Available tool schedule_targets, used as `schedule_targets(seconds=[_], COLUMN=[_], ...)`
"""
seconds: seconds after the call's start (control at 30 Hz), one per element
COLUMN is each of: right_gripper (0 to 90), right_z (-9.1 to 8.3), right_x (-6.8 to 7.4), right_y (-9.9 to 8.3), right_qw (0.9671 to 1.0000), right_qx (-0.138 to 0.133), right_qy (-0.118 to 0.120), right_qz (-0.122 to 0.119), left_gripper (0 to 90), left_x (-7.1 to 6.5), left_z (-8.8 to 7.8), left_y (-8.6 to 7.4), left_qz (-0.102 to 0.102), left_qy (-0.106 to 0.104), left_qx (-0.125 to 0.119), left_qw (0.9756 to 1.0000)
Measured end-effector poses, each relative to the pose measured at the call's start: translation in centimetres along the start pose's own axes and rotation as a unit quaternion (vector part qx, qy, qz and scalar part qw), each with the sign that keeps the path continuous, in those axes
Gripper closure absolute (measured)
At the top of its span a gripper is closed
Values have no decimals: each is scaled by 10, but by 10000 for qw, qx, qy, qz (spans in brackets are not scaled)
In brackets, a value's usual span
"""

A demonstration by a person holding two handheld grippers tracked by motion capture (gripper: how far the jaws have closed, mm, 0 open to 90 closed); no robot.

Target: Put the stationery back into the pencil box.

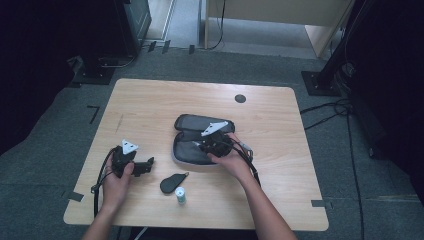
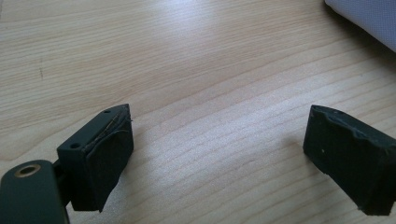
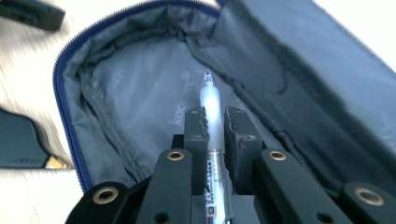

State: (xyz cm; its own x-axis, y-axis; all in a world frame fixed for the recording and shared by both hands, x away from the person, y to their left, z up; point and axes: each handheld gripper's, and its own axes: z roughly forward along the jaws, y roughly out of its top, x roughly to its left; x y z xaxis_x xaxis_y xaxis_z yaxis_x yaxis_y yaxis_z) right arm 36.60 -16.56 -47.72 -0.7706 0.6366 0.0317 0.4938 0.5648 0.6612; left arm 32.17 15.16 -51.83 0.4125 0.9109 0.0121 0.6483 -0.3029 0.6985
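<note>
A dark pencil case (image 1: 190, 123) lies unzipped in the middle of the table, its grey lining (image 3: 135, 88) edged by a blue zipper. My right gripper (image 3: 214, 117) is shut on a pen (image 3: 210, 100) with a frosted white barrel and a red tip, and the tip points into the case's open pocket. In the high view the right gripper (image 1: 210, 144) hovers over the case. My left gripper (image 2: 219, 133) is open with nothing between its fingers, low over bare wood. It rests left of the case (image 2: 369, 18) at the table's left side (image 1: 145, 166).
A flat black pouch-like object (image 1: 173, 183) and a small white and green cylinder (image 1: 180, 195) lie near the front edge between the hands. A black round disc (image 1: 240, 98) sits at the back of the table (image 1: 150, 105). Cables trail from both grippers.
</note>
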Motion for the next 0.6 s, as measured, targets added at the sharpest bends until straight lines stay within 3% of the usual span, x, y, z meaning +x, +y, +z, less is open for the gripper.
schedule_targets(seconds=[0.33, 0.6], right_gripper=[732, 694], right_z=[2, -17], right_x=[-1, -8], right_y=[-2, -7], right_qw=[9999, 9997], right_qx=[146, -152], right_qy=[25, -63], right_qz=[50, 179], left_gripper=[88, 88], left_x=[0, 0], left_z=[0, 0], left_y=[0, 0], left_qz=[1, 1], left_qy=[0, 0], left_qx=[1, 2], left_qw=[10000, 10000])
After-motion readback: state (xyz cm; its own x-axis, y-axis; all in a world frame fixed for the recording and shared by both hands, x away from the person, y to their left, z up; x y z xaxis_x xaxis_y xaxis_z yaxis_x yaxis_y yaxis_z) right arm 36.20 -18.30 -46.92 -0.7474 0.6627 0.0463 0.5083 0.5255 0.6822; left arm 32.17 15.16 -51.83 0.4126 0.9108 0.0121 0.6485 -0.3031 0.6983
